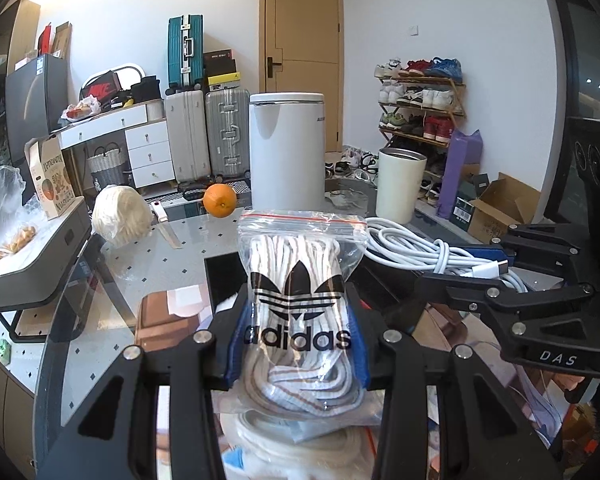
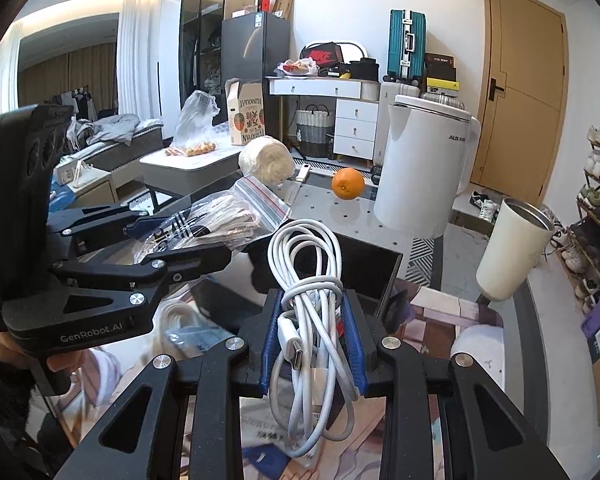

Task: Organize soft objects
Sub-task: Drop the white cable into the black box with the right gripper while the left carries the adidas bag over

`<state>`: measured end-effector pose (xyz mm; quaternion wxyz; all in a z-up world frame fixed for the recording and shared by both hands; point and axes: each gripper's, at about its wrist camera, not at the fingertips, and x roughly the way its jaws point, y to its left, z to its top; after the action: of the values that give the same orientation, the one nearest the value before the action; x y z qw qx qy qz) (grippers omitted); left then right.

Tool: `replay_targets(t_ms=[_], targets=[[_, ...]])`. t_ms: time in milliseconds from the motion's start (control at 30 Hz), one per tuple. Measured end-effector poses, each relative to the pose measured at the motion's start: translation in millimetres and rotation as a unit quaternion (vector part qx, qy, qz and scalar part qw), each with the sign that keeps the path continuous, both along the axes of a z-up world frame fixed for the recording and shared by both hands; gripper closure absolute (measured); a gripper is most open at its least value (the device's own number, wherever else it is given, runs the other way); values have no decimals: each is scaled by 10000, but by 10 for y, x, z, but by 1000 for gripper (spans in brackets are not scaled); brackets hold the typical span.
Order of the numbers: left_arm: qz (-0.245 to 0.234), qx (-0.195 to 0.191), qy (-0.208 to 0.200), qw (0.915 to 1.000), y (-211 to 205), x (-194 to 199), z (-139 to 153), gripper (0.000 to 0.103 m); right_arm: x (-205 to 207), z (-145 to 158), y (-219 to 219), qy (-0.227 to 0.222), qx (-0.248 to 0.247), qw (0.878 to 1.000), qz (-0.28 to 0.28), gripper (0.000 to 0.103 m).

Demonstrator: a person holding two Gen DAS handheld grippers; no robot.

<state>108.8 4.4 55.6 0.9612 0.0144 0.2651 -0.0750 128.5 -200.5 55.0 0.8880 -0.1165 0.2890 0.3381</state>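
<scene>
While clamped between fingers: laces bag, cable bundle.

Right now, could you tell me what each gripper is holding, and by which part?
The left gripper clamps the zip bag of laces across its lower half, by the printed logo. The right gripper pinches the coiled white cable around its bundled middle.
</scene>
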Motion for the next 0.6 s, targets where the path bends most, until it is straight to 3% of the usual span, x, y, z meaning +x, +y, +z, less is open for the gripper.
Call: replay_targets(t_ms=[600], targets=[[-28,168,305,9994,-41,461,-161,62,564,-224,333,259,-520,9983,63,74]])
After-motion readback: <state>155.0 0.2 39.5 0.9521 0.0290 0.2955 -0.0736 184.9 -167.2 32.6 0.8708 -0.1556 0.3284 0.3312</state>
